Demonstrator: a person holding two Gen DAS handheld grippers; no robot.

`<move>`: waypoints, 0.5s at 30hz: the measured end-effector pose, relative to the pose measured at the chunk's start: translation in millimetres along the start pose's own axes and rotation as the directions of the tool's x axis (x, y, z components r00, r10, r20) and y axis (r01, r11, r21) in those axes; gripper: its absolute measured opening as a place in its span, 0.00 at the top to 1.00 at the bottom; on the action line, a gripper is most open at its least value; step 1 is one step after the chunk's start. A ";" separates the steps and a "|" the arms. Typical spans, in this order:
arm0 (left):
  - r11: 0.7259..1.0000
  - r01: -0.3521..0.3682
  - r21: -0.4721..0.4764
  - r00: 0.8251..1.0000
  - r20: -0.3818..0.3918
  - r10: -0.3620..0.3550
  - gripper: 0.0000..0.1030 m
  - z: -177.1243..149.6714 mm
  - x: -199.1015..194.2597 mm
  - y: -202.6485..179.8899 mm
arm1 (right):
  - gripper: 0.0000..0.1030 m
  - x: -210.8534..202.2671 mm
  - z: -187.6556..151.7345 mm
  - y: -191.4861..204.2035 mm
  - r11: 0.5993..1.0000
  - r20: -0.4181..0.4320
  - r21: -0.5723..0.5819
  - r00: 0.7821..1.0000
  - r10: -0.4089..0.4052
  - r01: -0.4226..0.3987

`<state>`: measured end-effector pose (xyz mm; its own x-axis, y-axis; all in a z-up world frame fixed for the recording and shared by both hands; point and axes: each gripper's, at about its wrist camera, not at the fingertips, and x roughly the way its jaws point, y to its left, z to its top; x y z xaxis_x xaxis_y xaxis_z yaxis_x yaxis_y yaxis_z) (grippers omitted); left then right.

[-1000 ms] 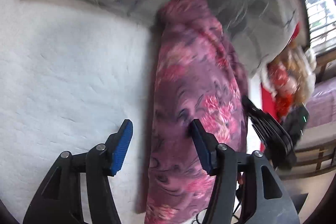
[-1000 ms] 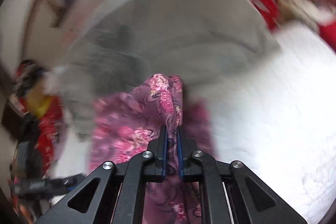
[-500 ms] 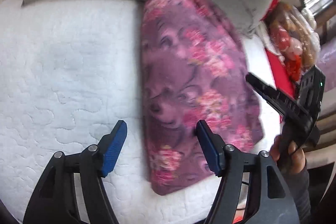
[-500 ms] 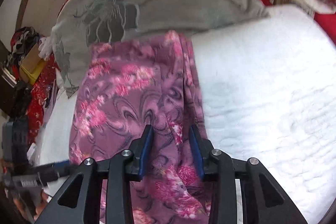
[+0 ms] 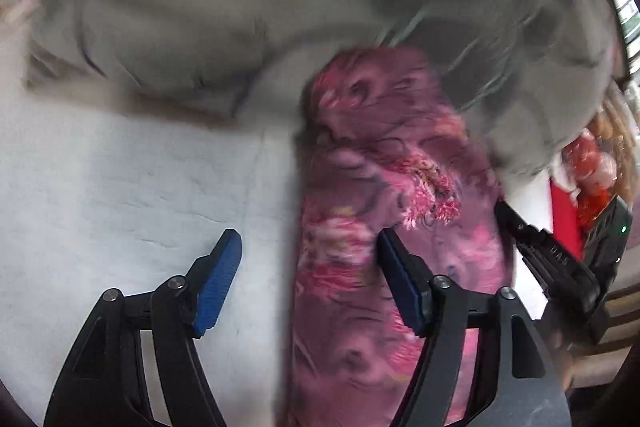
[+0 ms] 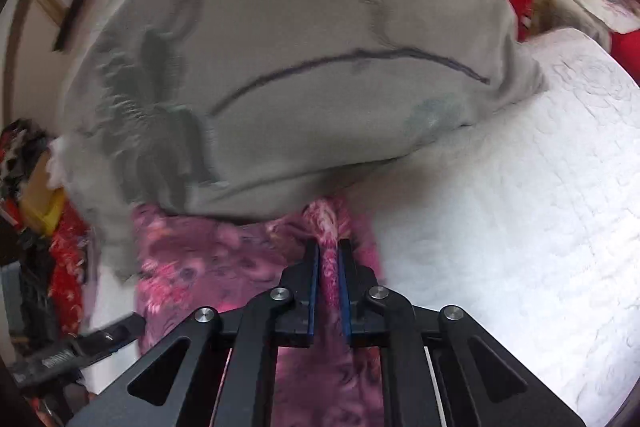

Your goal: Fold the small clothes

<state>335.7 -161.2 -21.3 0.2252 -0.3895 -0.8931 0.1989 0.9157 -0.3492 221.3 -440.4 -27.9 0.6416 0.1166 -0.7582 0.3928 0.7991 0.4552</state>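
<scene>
The right tongs (image 6: 328, 269) are pinching a bunched ridge of the purple flowered garment (image 6: 224, 267) between their blue pads, so only a narrow gather of cloth is caught. The left tongs (image 5: 310, 277) are spread wide and hold nothing; one blue pad (image 5: 218, 279) hangs over the white quilted bed (image 5: 120, 195), the other over the garment's near end (image 5: 360, 247), with the garment's left edge running between the two.

The risk I see lies in that thin pinch: a small gather could slip free if pulled quickly, and the fold would collapse. The garment's far end is tucked against, and seems partly under, the grey pillow (image 6: 300, 47); dragging could snag there or shift the pillow onto the cloth. With the left tongs idle, nothing pins the opposite edge, so the layers could slide out of line.

Relative to the pillow, the garment lies just in front of it, stretching toward both tongs along the bed, the right tongs gripping close to the pillow's lower edge.
</scene>
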 end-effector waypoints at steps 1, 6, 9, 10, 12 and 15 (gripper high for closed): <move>1.000 0.011 -0.003 1.000 0.019 -0.011 0.26 -0.5 1.3 1.3 | 0.94 8.9 0.5 -4.8 1.000 -0.029 0.013 1.000 -0.004 0.004; 0.999 0.047 0.015 0.999 0.027 -0.047 0.28 -17.5 -30.6 0.8 | 0.82 -27.1 -0.4 12.8 0.992 0.051 -0.125 0.998 -0.025 0.031; 0.998 0.043 0.047 0.998 0.048 -0.045 0.28 -55.3 -46.0 1.2 | 0.78 -54.6 -22.4 23.4 0.966 0.029 -0.230 0.992 0.126 -0.117; 0.999 0.024 0.047 0.999 0.029 -0.026 0.28 -69.9 -40.1 2.1 | 0.74 -58.2 -33.6 23.6 0.958 0.014 -0.259 0.991 0.135 -0.126; 0.999 0.019 0.049 1.000 0.013 -0.020 0.27 -86.5 -29.7 2.6 | 0.70 -44.7 -55.9 21.4 0.945 -0.082 -0.314 0.994 0.070 -0.092; 0.996 -0.028 0.087 0.999 0.032 0.025 0.27 -97.4 -46.0 -7.5 | 0.65 -56.2 -74.3 24.2 0.917 -0.055 -0.399 0.998 -0.026 0.002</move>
<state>230.9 -140.5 -5.2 0.2607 -0.3693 -0.8920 0.2752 0.9140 -0.2981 145.8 -383.9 -9.0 0.5939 0.1283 -0.7942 0.0980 0.9683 0.2297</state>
